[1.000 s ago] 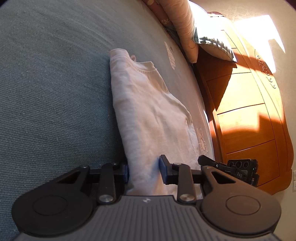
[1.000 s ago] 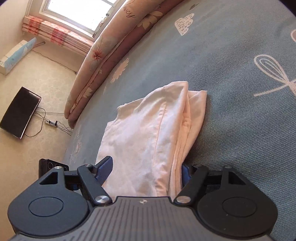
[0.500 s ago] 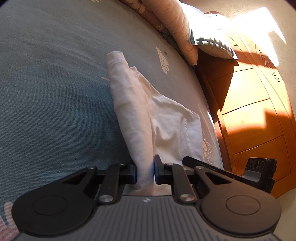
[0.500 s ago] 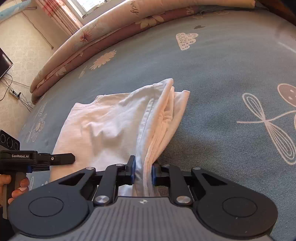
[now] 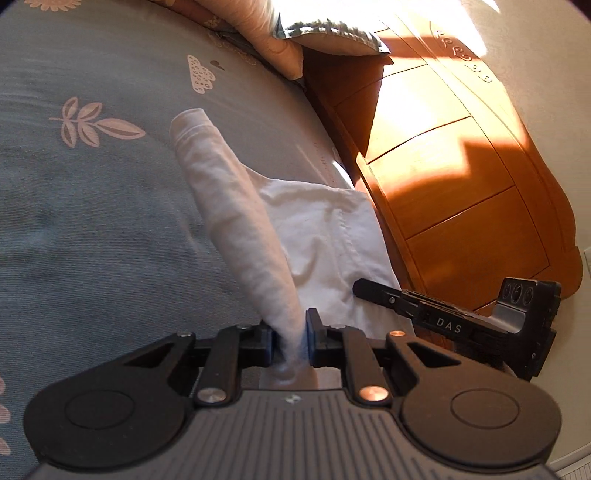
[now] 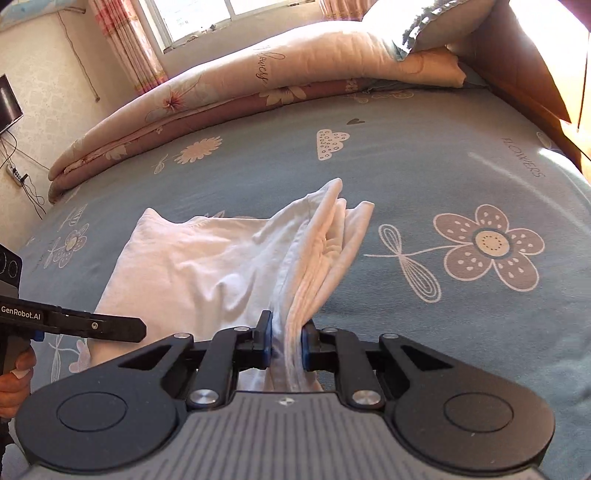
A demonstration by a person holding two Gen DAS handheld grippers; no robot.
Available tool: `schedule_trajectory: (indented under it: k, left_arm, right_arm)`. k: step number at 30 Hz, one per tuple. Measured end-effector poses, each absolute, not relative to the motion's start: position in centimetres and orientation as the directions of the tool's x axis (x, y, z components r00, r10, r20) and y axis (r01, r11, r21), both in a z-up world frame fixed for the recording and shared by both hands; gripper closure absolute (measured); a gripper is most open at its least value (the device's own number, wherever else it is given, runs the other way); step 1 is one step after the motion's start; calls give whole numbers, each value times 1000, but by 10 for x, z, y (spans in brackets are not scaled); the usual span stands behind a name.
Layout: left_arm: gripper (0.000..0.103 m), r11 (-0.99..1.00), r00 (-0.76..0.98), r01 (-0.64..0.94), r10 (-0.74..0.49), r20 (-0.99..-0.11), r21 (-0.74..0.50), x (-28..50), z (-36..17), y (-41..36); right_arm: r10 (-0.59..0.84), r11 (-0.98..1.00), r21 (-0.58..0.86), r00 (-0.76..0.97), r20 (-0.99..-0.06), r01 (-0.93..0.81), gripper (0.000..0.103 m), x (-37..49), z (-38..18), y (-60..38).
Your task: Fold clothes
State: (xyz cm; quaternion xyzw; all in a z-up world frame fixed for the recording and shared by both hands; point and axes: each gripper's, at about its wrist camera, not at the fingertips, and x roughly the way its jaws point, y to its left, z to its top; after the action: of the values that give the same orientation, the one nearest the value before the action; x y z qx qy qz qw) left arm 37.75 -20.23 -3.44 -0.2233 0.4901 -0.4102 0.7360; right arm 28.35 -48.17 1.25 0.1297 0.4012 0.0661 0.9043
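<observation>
The left gripper (image 5: 290, 341) has its jaws clamped on one near corner of the pale pink cotton garment (image 6: 207, 266), the right gripper (image 6: 286, 341) on the other, lifting that near edge off the blue flowered bed (image 6: 461, 173), likely to carry it over the far half.

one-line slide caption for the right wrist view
Right gripper pinches the white garment's bunched edge above the blue floral bedsheet.

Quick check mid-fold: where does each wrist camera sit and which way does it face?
Left wrist: behind the left gripper, facing down the bed toward the wooden footboard; right gripper shows.
Right wrist: behind the right gripper, facing the quilt and window; left gripper and a hand show.
Shared: white garment, pinched by both.
</observation>
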Motion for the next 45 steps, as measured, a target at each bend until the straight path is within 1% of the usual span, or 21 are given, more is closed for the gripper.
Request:
schedule_trajectory:
  k: [4, 8, 18, 26, 29, 31, 32, 33, 34, 36, 38, 40, 42, 45]
  left_arm:
    - [89, 532, 137, 422, -838, -528, -734, 352, -36, -248]
    - [89, 518, 111, 450, -841, -530, -727, 335, -44, -287]
    - [89, 533, 102, 525, -813, -573, -663, 312, -68, -364]
    - [89, 567, 123, 514, -791, -599, -643, 307, -97, -392]
    - [89, 565, 126, 524, -792, -598, -637, 304, -96, -388]
    - [89, 579, 132, 520, -781, -610, -628, 305, -96, -386]
    - [86, 592, 139, 516, -771, -622, -619, 306, -96, -385]
    - [78, 611, 147, 513, -755, -639, -603, 308, -96, -383]
    - [76, 629, 155, 510, -738, -657, -586, 309, -96, -380]
    - [74, 657, 174, 523, -705, -687, -543, 311, -93, -369]
    - [73, 676, 217, 540, -687, -693, -501, 309, -88, -356]
    - [68, 687, 273, 562, -679, -681, -460, 308, -78, -347]
    - [59, 679, 305, 589, -689, -657, -438, 305, -66, -342]
    - [53, 616, 285, 665, -732, -619, -422, 297, -53, -357]
  right_arm:
    - [159, 960, 274, 697, -699, 55, 86, 248, 19, -520]
    - [102, 961, 253, 703, -704, 114, 86, 219, 12, -554]
    - [-9, 951, 207, 689, -725, 231, 86, 200, -20, -618]
    - [-53, 936, 199, 677, -734, 290, 86, 202, -52, -641]
    - [-72, 937, 180, 670, -739, 299, 86, 204, -63, -642]
    - [-72, 929, 192, 666, -742, 315, 86, 204, -69, -645]
    - [-74, 922, 202, 665, -743, 329, 83, 204, -71, -648]
    - [-78, 913, 214, 664, -744, 346, 79, 202, -73, -651]
    - [-86, 904, 222, 664, -742, 365, 74, 200, -74, -654]
    - [-108, 887, 232, 668, -736, 399, 70, 193, -74, -660]
    - [-126, 872, 250, 686, -716, 421, 69, 182, -68, -668]
    - [-145, 856, 270, 706, -693, 441, 69, 172, -61, -676]
    - [-144, 841, 311, 737, -660, 442, 69, 161, -52, -683]
    - [-4, 814, 460, 795, -607, 355, 69, 159, -46, -686]
